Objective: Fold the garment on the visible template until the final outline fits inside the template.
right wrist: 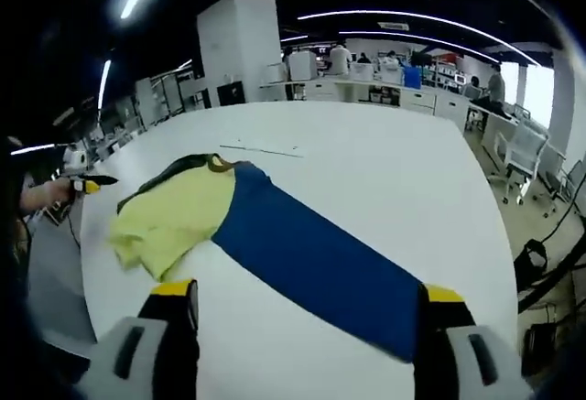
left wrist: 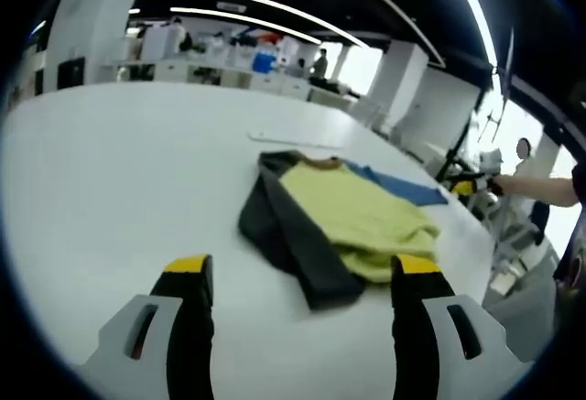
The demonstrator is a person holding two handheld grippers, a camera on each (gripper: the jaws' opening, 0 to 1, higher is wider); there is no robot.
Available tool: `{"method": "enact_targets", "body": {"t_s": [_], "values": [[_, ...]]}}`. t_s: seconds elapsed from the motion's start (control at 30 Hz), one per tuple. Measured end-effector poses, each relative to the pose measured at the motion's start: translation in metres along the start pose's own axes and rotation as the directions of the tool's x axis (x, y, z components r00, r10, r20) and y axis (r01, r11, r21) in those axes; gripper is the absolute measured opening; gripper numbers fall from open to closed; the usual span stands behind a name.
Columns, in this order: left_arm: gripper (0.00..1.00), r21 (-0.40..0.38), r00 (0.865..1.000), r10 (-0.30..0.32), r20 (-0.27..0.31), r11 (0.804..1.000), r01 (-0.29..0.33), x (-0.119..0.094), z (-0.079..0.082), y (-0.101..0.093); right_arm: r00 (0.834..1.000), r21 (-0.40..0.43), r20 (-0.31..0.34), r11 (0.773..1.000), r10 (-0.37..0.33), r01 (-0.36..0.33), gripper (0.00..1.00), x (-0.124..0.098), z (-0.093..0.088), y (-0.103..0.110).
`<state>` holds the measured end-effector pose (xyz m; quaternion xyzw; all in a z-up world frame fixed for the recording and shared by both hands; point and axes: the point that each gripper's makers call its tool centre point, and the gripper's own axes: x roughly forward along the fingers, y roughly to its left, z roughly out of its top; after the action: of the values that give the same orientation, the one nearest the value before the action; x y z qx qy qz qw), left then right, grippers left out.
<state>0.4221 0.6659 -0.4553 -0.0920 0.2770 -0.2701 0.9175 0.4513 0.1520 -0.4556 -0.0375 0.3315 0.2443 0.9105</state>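
A garment lies on the white table (left wrist: pixel 110 171): a yellow-green body (left wrist: pixel 352 208), a dark grey sleeve (left wrist: pixel 284 235) on the near side and a blue sleeve (left wrist: pixel 403 188) on the far side. My left gripper (left wrist: pixel 302 272) is open just short of the grey sleeve, with nothing between its fingers. In the right gripper view the blue sleeve (right wrist: pixel 311 258) stretches towards me and the yellow-green body (right wrist: pixel 174 212) is bunched at the left. My right gripper (right wrist: pixel 309 295) is open above the sleeve's near end. A thin pale template outline (left wrist: pixel 293 136) (right wrist: pixel 261 150) lies just beyond the collar.
Each view catches the other gripper held in a hand at the table's edge (left wrist: pixel 472 185) (right wrist: pixel 87 183). Office desks (right wrist: pixel 366 89), a white pillar (right wrist: pixel 238 48) and chairs (right wrist: pixel 522 157) stand beyond the table. The table edge runs close along the right (right wrist: pixel 499 263).
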Motion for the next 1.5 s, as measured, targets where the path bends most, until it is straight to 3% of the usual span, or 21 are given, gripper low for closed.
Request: {"method": "enact_targets", "body": {"t_s": [0.23, 0.63, 0.9, 1.13, 1.5], "values": [[0.76, 0.009, 1.000, -0.009, 0.015, 1.000, 0.009, -0.003, 0.005, -0.004, 0.997, -0.003, 0.036, 0.998, 0.069, -0.069, 1.00, -0.012, 0.002, 0.039], [0.75, 0.027, 0.999, -0.031, 0.012, 0.999, 0.030, -0.006, 0.003, -0.013, 0.985, 0.029, 0.140, 0.994, 0.098, -0.103, 1.00, -0.026, 0.008, 0.080], [0.74, 0.041, 0.998, -0.054, 0.014, 0.998, 0.054, -0.006, 0.003, -0.026, 0.975, 0.058, 0.191, 0.990, 0.113, -0.127, 1.00, -0.031, 0.003, 0.108], [0.74, 0.052, 0.997, -0.072, 0.006, 0.996, 0.072, -0.007, -0.001, -0.033, 0.970, 0.077, 0.205, 0.986, 0.132, -0.151, 1.00, -0.032, -0.007, 0.129], [0.72, 0.063, 0.996, -0.086, -0.018, 0.994, 0.087, -0.001, -0.008, -0.033, 0.962, 0.076, 0.228, 0.983, 0.147, -0.169, 1.00, -0.032, 0.001, 0.143]]}}
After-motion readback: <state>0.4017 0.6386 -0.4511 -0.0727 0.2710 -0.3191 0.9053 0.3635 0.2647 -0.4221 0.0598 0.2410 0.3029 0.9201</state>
